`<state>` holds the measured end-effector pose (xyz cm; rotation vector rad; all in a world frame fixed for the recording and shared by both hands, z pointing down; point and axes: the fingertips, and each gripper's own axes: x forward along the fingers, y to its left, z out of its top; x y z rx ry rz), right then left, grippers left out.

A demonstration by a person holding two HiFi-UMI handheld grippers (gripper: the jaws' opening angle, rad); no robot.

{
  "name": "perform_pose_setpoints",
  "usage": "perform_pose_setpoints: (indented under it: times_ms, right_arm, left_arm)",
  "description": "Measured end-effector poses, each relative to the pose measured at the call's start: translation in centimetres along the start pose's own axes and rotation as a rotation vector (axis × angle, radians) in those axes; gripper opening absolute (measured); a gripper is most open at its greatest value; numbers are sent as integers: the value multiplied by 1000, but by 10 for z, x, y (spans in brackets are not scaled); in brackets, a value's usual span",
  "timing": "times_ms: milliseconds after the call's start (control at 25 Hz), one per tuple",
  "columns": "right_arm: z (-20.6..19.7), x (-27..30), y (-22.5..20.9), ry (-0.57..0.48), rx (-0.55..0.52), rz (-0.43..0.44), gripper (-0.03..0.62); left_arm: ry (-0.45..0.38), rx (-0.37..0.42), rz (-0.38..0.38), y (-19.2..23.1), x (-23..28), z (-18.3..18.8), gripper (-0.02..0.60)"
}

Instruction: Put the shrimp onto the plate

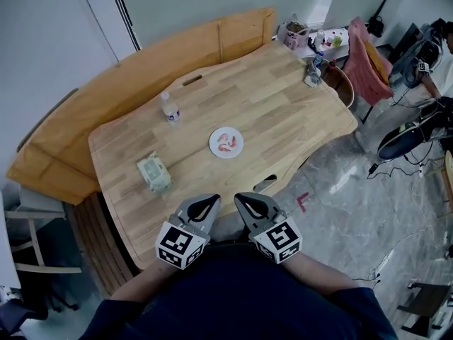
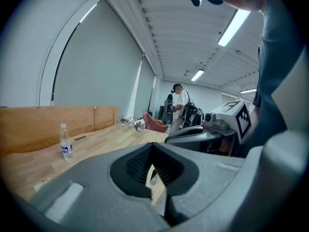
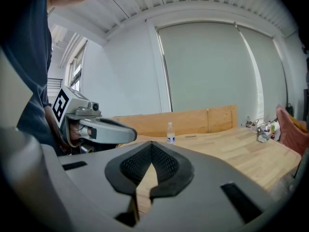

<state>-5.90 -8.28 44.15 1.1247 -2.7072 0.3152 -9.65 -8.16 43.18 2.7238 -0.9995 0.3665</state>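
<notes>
A small white plate [image 1: 215,148] lies near the middle of the wooden table [image 1: 283,112], and pink shrimp [image 1: 225,144] rest on it. Both grippers hover side by side over the table's near edge, close to my body and well short of the plate. My left gripper [image 1: 211,200] is shut with nothing between its jaws, as the left gripper view [image 2: 152,147] confirms. The right gripper [image 1: 241,198] is also shut and empty in its own view [image 3: 151,145]. Neither gripper view shows the plate.
A water bottle [image 1: 170,109] stands left of the plate at the back, and a green wipes pack [image 1: 153,172] lies at the left front. Small items [image 1: 311,41] crowd the far right corner. A wooden bench [image 1: 85,119] wraps the far side. Cables and gear [image 1: 417,119] litter the floor on the right.
</notes>
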Motion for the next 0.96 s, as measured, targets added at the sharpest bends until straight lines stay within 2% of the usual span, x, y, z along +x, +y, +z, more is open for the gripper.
perform_pose_setpoints:
  times_ms: [960]
  right_arm:
    - [-3, -7, -7, 16, -4, 6, 9]
  left_arm:
    - [4, -1, -18, -4, 8, 2, 5]
